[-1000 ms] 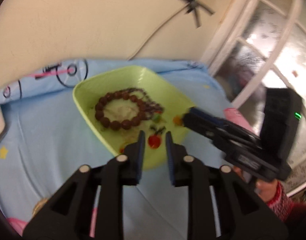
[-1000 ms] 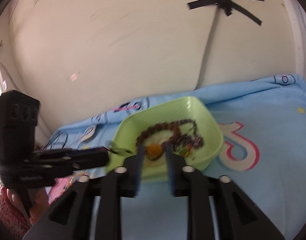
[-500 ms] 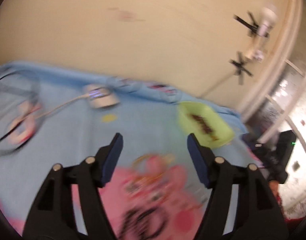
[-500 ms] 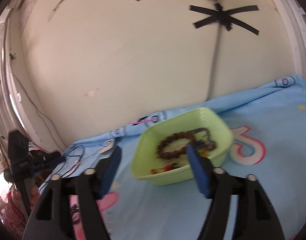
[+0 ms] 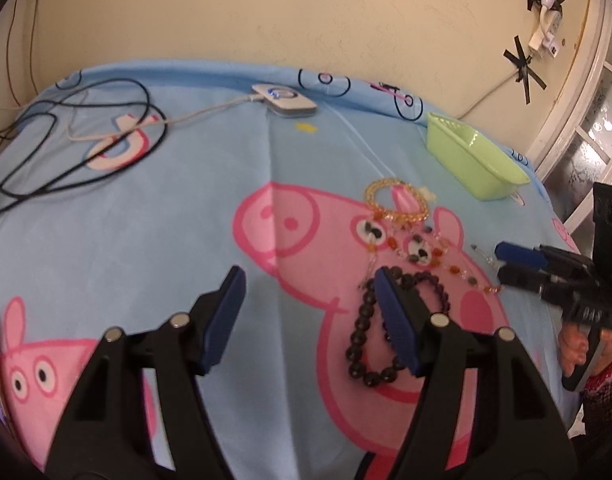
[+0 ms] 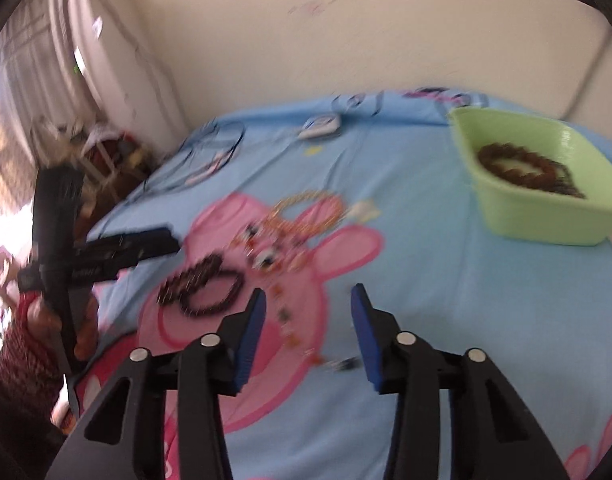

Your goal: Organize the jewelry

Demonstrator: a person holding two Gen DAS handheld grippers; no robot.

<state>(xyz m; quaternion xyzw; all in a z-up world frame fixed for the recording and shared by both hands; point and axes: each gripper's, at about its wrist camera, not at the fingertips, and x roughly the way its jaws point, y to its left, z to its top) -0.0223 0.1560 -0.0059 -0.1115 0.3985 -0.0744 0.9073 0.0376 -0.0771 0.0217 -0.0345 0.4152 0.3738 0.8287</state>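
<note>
My left gripper (image 5: 309,276) stands open over the pink pig print, with nothing between its fingers. A black bead bracelet (image 5: 359,328) lies on the cloth, partly behind its right finger. Beyond it lie a yellow bead bracelet (image 5: 375,190) and an orange-and-grey bead necklace (image 5: 437,256). My right gripper (image 6: 309,292) hovers over the necklace's end; its jaws are closing and grip nothing. In the right wrist view the black bracelet (image 6: 174,288) and the yellow bracelet (image 6: 284,204) lie to the left, near my left gripper (image 6: 174,244). The green basket (image 6: 545,216) holds a brown bead bracelet (image 6: 517,164).
A white charger puck (image 5: 284,100) with its cable lies near the wall, and a black cable (image 5: 66,140) loops at the far left. The green basket (image 5: 473,160) stands at the back right near a window. A hand in a red sleeve (image 5: 597,360) holds my right gripper (image 5: 499,262).
Both grippers were nearly shut over the green basket with small pieces between their fingers. They have opened and swung away to the jewellery on the pig print. The right jaws have since narrowed.
</note>
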